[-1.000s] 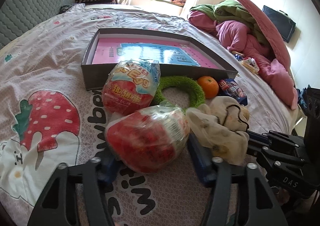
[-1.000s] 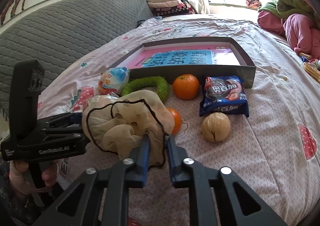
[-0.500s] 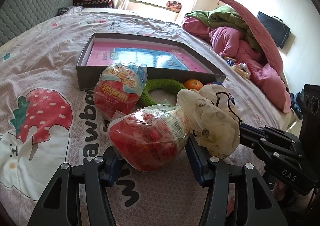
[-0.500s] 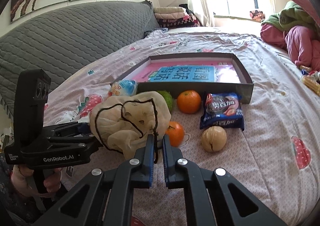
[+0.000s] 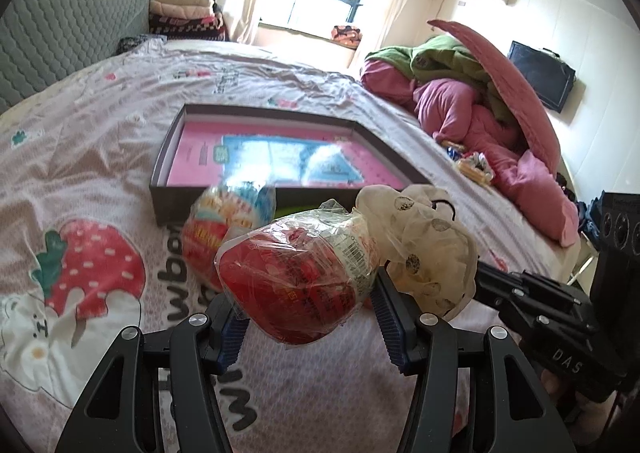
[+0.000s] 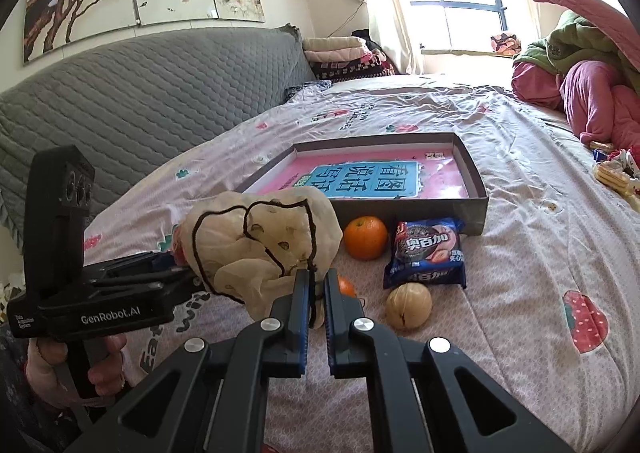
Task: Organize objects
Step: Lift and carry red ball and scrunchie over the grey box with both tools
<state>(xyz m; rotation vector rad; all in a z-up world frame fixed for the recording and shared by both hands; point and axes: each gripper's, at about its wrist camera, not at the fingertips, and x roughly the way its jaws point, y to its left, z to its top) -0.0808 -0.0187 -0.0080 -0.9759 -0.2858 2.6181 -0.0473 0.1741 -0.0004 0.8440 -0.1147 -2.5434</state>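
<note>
My left gripper (image 5: 308,321) is shut on a red snack in clear wrap (image 5: 296,281) and holds it above the bed. My right gripper (image 6: 316,293) is shut on a cream drawstring pouch (image 6: 264,249) with black cord, held up just right of the red snack; the pouch also shows in the left wrist view (image 5: 424,253). A shallow dark box (image 5: 256,197) with a pink and blue liner lies beyond; it also shows in the right wrist view (image 6: 468,209). A second red and blue snack packet (image 5: 224,221) lies in front of the box.
On the bedsheet lie an orange (image 6: 366,237), a second orange (image 6: 346,287) partly hidden by my fingers, a blue cookie packet (image 6: 428,253) and a walnut (image 6: 408,305). Pink and green bedding (image 5: 480,93) is piled at the right. A grey headboard (image 6: 140,101) runs along the left.
Both grippers have risen from the bed, carrying the red snack and the pouch upward. The green ring is now hidden behind the held items.
</note>
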